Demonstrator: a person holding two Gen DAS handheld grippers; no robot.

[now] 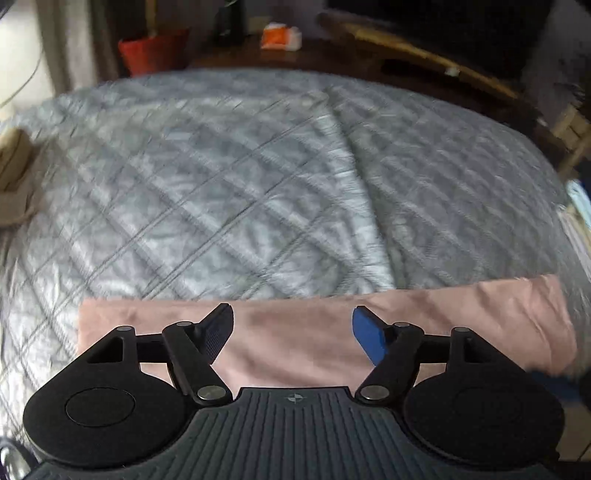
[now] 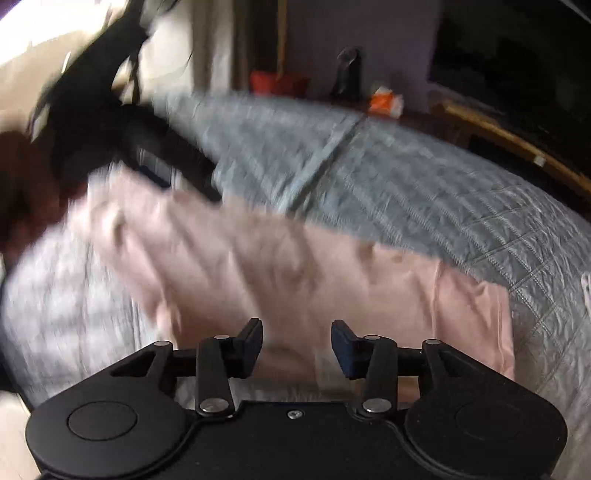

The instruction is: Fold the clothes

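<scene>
A pale pink garment (image 1: 295, 332) lies folded into a long flat band across the near part of a grey quilted bed. My left gripper (image 1: 291, 325) hovers over its middle, jaws wide open, nothing between them. In the right wrist view the same pink garment (image 2: 280, 273) stretches from lower right to upper left, rumpled and blurred. My right gripper (image 2: 297, 341) stands open above its near edge, with no cloth between the fingers. The left gripper (image 2: 162, 162) shows as a dark blurred shape over the garment's far left end.
The grey quilted bedspread (image 1: 240, 184) fills most of both views. A beige cloth (image 1: 14, 177) lies at the bed's left edge. Behind the bed stand a red pot (image 1: 151, 51), an orange-and-white box (image 1: 279, 35) on a dark wooden surface, and a wooden frame (image 1: 443, 66).
</scene>
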